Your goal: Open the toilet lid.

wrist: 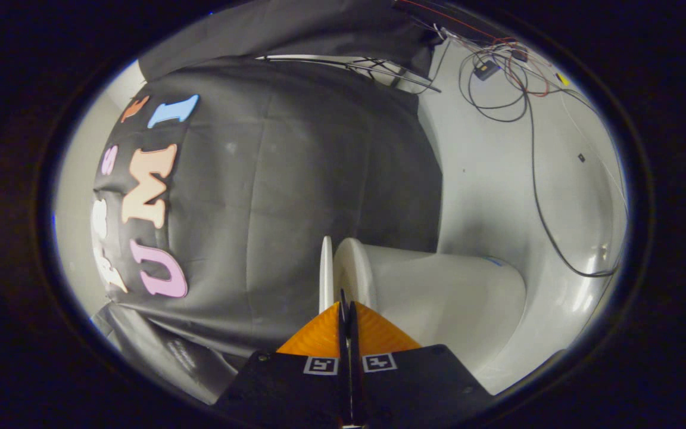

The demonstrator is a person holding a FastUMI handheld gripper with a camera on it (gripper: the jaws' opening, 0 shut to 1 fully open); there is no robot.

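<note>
The view is rolled on its side. A white toilet lies just beyond the fingers, its bowl stretching to the right. Its thin white lid shows edge-on, parted by a narrow gap from the rounded seat beside it. My gripper is shut, its two fingers pressed flat together with nothing held between them. The tips point into the gap between lid and seat; I cannot tell whether they touch either one.
The black cloth wall hangs behind the toilet. Loose black and red cables trail over the white surface beyond the bowl. A thin metal stand rests at the cloth's far end.
</note>
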